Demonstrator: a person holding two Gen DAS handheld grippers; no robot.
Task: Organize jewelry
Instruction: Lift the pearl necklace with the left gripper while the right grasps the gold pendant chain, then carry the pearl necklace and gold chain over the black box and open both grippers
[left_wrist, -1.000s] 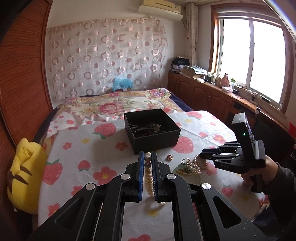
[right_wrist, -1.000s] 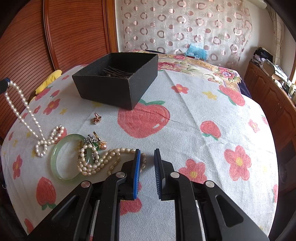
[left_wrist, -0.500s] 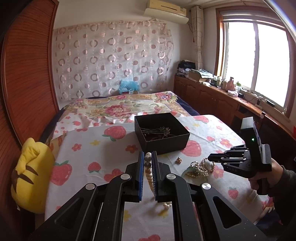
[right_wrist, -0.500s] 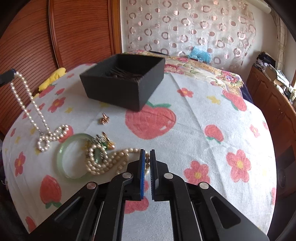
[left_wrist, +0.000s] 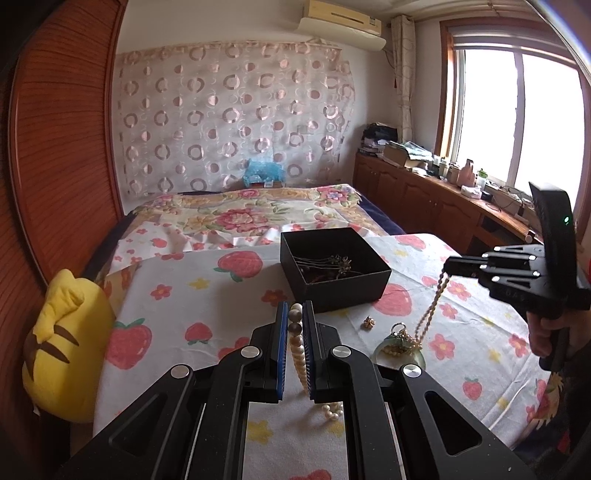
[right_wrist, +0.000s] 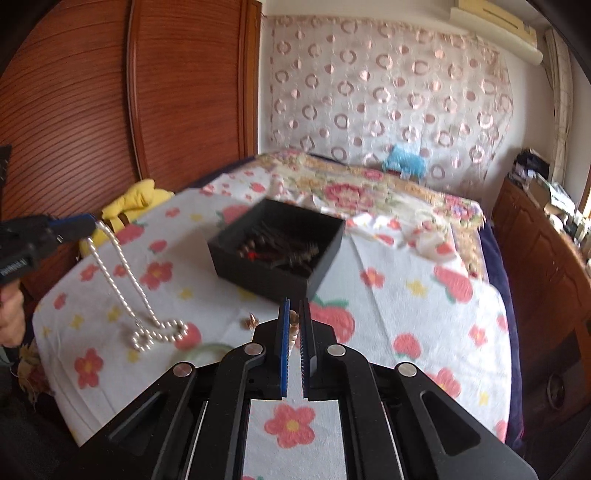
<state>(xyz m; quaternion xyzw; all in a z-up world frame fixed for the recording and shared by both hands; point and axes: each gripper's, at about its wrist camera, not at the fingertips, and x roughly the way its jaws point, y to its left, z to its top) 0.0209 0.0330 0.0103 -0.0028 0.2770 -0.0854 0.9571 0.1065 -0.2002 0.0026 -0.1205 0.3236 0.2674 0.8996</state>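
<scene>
Left wrist view, item one: left gripper (left_wrist: 294, 325), jaws clamped on a white pearl necklace (left_wrist: 300, 363), whose free end trails down to the flowered cloth (left_wrist: 177, 291) near its front edge; held by one end, presumably so the strand hangs straight and untangled for lowering into the box.

Item two: right gripper (left_wrist: 448, 266), jaws pressed together on a cream bead strand (left_wrist: 430, 308) that hangs taut, its lower end in the heap over the green bangle (left_wrist: 400, 354) toward the cloth's front right; the lift likely serves to draw it free of that tangle.

Item three: black box (left_wrist: 332, 269), open, mid-cloth toward the far edge, already holding dark chains; the probable destination.

Item four: small gold earring (left_wrist: 368, 322), loose between box and bangle.

Right wrist view, blurred: same grips confirmed; beads (right_wrist: 293, 325) between the right pads.
</scene>
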